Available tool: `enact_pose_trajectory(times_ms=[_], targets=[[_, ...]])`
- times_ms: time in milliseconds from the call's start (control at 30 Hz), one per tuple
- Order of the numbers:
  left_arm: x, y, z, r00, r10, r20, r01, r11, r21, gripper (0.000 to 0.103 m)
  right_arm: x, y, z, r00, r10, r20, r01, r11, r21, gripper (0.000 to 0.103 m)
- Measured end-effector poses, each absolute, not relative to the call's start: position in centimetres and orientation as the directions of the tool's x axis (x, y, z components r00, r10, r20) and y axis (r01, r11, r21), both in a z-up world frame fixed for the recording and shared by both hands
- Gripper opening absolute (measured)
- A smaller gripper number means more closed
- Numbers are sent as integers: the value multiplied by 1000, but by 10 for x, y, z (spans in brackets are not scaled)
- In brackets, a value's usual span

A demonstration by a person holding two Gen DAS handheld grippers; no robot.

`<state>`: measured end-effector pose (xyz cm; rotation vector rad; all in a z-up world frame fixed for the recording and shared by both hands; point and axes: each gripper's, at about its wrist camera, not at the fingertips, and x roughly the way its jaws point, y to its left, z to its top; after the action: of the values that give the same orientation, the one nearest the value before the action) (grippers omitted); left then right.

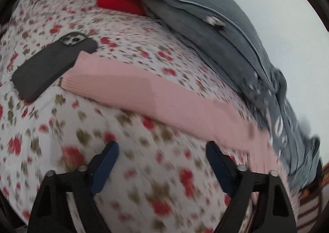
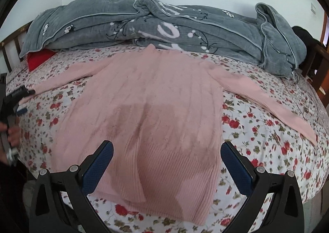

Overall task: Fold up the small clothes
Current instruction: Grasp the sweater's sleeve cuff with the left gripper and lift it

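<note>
1. The pink sweater (image 2: 152,109) lies flat and spread out on the bed (image 2: 257,130), filling the middle of the right wrist view, its ribbed hem toward the bottom of the frame and its neck toward the top, touching the grey blanket.
2. One sleeve runs out to the lower right of that frame, the other to the left edge; in the left wrist view that sleeve (image 1: 144,93) crosses the middle of the frame, its cuff lying against a black phone (image 1: 51,66).
3. The right claw (image 2: 166,163) points downward over the sweater's hem, its blue-padded fingers (image 2: 98,169) standing apart with nothing clamped between them.
4. The left claw (image 1: 162,163) tilts down over the flowered sheet just below the sleeve; its jaws are apart and hold nothing. This view is blurred.
5. At the left edge of the right wrist view, a person's hand (image 2: 12,132) grips the left claw's handle.
6. The grey blanket (image 2: 164,27) is heaped along the top of the bed; large white letters on it are partly folded away and cannot be read as a word.
7. A red cloth (image 2: 37,58) peeks out beneath the blanket at the upper left.
</note>
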<state>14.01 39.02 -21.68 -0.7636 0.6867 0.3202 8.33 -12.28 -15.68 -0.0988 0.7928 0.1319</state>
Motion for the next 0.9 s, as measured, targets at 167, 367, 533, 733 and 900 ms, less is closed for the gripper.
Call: enact_pose_trajectory(times_ms=[167, 367, 533, 733, 900], targets=[[145, 433, -225, 763, 46, -644, -526, 623, -579, 59, 104, -151, -170, 702, 50, -710, -108, 993, -36, 102], [155, 454, -221, 723, 166, -671, -616, 596, -515, 41, 134, -192, -173, 704, 54, -708, -41, 999, 36, 102], [180, 439, -202, 653, 254, -714, -650, 671, -356, 8, 163, -216, -170, 767, 6, -642, -9, 1000, 0, 102], [212, 370, -141, 680, 346, -647, -586, 786, -195, 8, 195, -256, -164, 815, 70, -575, -21, 996, 90, 102], [259, 270, -95, 761, 248, -599, -425, 889, -172, 8, 191, -298, -176, 834, 51, -550, 29, 990, 137, 102]])
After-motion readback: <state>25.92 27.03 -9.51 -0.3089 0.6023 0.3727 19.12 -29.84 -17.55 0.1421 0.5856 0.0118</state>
